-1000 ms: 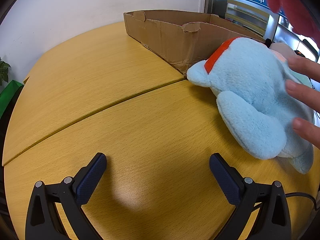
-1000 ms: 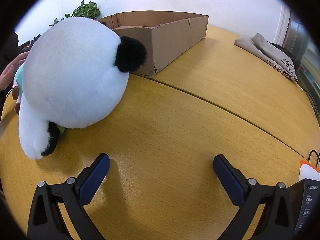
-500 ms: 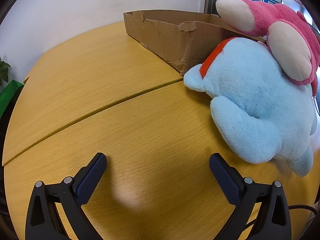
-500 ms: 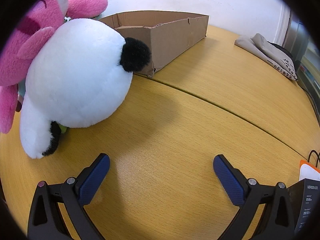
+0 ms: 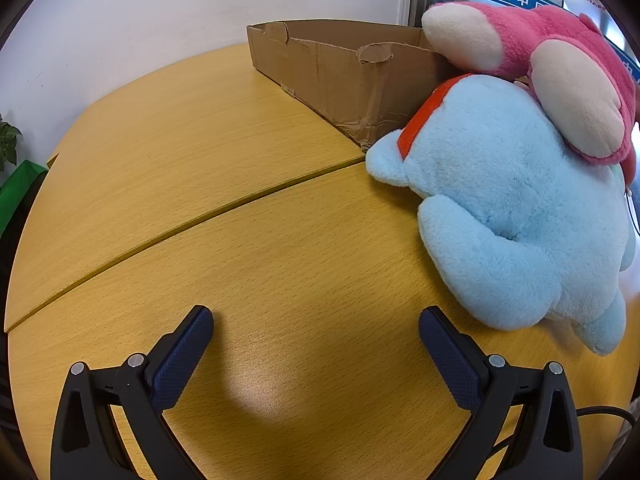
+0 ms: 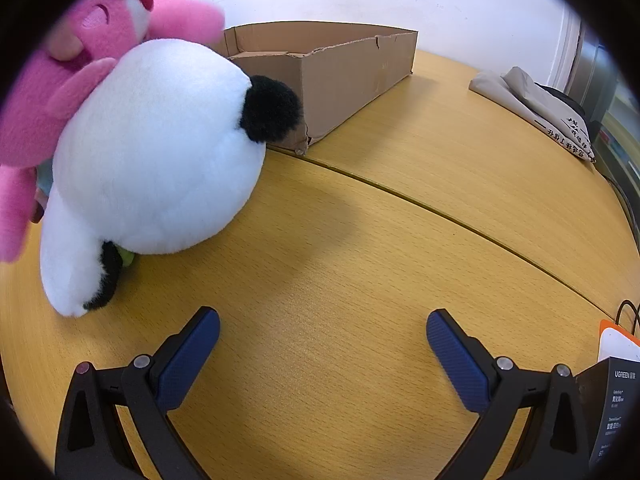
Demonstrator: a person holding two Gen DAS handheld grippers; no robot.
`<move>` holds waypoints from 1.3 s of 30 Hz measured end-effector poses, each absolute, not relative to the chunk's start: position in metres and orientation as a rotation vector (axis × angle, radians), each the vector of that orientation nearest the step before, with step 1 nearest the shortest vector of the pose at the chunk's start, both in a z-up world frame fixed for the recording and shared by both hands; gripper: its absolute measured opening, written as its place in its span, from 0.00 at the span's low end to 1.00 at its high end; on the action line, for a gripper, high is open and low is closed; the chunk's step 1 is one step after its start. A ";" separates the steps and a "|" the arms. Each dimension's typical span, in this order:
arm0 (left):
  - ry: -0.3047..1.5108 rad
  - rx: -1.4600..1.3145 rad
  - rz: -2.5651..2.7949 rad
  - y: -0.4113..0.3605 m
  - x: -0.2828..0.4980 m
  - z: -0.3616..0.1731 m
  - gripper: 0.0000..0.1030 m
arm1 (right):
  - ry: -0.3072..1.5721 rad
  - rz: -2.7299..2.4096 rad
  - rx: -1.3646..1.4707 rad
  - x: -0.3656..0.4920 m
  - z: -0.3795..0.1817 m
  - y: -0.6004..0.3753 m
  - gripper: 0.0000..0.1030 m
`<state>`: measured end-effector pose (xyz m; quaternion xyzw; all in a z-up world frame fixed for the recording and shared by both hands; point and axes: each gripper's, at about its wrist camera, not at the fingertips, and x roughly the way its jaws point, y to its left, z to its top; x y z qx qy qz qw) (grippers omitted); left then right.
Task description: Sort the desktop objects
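— So, how do the two grippers sit?

— Both low over the wooden table (image 5: 224,240), pointing forward along it. The left gripper (image 5: 316,354) has its blue-padded fingers (image 5: 182,356) spread wide with only bare wood between them. The right gripper (image 6: 323,356) is the same: spread apart, gripping nothing, its pads (image 6: 456,364) close above the tabletop.

— Where are the toys from each?

— Ahead and to the right of the left gripper lies a light blue plush (image 5: 516,216) with a red band, close to its right finger but not touching. A pink plush (image 5: 560,76) rests on top of it. Ahead and to the left of the right gripper sits a white plush (image 6: 156,160) with a black ear, the same pink plush (image 6: 56,92) leaning over its far side.

— And the cardboard box?

— Straight ahead of both and farther off; the cardboard box (image 5: 344,72) has a torn rim, and the plush toys press against its near corner.

— What can't you make out?

— The pink plush is cut off by the lens edge in both views, and blurred in the right one. The box's inside is hidden behind its walls. Something green peeks from under the white plush; I cannot tell what. To the right of the right gripper, a dark carton (image 6: 612,412) is cropped, and a folded beige bag (image 6: 536,108) lies far ahead on the right.
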<state>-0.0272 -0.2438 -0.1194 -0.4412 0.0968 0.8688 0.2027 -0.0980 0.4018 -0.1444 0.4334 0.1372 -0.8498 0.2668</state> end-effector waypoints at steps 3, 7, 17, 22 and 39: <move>0.270 -1.232 2.425 -0.244 -0.025 -0.119 1.00 | 0.371 -2.294 1.170 -0.098 -0.145 0.402 1.00; 0.270 -1.231 2.425 -0.244 -0.022 -0.119 1.00 | 0.370 -2.294 1.170 -0.098 -0.145 0.402 1.00; 0.270 -1.231 2.425 -0.246 -0.023 -0.121 1.00 | 0.370 -2.294 1.170 -0.098 -0.145 0.402 1.00; 0.270 -1.231 2.425 -0.248 -0.019 -0.117 1.00 | 0.370 -2.294 1.169 -0.098 -0.144 0.402 1.00; 0.274 -1.228 2.415 -0.251 -0.014 -0.117 1.00 | 0.370 -2.294 1.170 -0.097 -0.145 0.402 1.00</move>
